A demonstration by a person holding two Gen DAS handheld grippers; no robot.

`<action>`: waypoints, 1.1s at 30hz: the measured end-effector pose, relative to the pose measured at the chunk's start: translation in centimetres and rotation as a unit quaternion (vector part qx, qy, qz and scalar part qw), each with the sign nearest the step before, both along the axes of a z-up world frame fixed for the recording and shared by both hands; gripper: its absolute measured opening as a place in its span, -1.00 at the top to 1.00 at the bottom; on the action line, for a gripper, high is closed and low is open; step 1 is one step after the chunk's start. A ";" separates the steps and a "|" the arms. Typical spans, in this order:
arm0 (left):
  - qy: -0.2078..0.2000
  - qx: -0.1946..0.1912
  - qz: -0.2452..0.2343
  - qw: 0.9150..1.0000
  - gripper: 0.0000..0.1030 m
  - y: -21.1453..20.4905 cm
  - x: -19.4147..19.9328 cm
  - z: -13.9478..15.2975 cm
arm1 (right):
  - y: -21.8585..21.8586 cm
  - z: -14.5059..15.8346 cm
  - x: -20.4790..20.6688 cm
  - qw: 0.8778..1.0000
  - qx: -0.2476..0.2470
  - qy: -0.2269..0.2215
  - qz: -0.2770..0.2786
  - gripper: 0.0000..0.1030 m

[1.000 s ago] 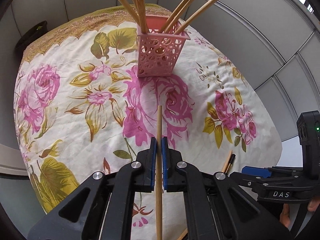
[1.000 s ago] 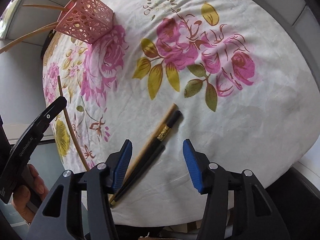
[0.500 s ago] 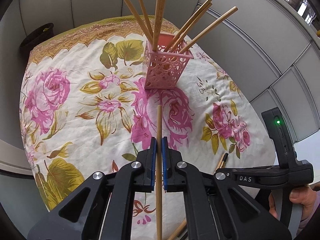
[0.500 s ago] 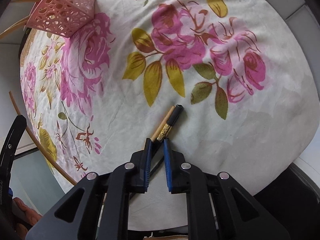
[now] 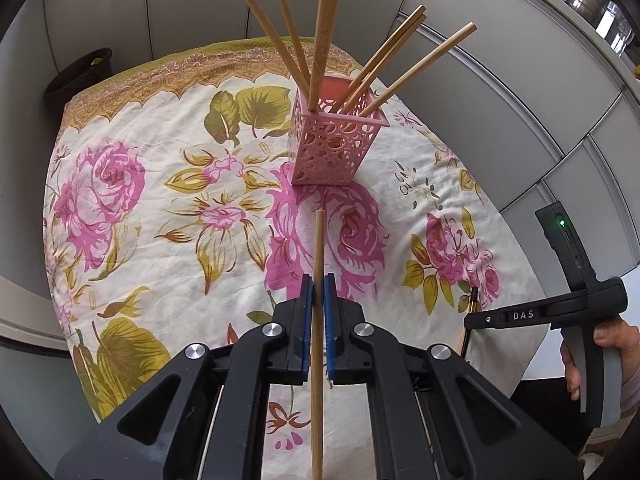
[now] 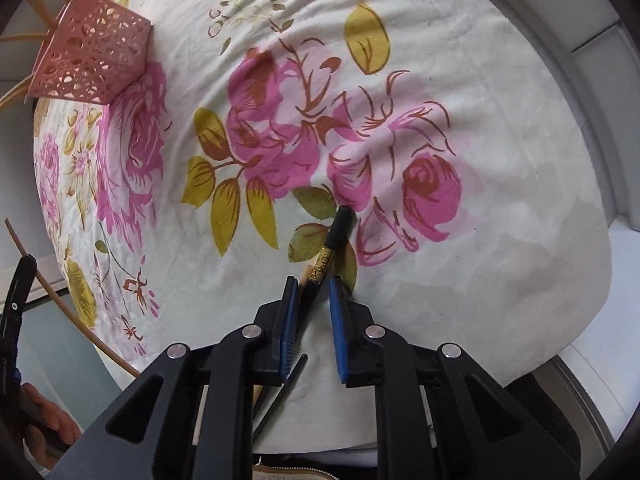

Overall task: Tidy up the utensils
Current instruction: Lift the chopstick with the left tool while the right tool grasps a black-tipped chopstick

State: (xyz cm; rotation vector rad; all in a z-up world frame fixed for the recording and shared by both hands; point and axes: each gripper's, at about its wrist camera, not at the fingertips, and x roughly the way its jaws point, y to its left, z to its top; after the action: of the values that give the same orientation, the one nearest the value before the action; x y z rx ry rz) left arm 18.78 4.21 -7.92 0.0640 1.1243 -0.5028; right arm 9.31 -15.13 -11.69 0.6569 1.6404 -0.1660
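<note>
Floral cloth covers my surface, with the pink holder at twelve o'clock from the left tongs, several chopsticks already standing in it. Those tongs are clamped narrow on a wooden chopstick whose long axis points straight at the holder, so I judge this hand nearer to a drop. My right tongs are closing around a black chopstick on the cloth; its shaft lies between the pads, running toward one o'clock, but I cannot tell whether they press it yet. From there the holder sits far off at ten o'clock.
</note>
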 end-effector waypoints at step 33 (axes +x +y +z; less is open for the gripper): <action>-0.092 -0.044 0.020 0.995 0.91 -0.6 -2.1 4.7 | -0.7 12.5 -6.9 0.919 -0.083 -0.386 -0.008 0.84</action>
State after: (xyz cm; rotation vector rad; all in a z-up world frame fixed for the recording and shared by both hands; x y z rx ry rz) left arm 16.63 3.64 -3.20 0.0108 0.9202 -0.4986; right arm 2.38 -15.84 0.84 0.5103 0.8466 -0.0415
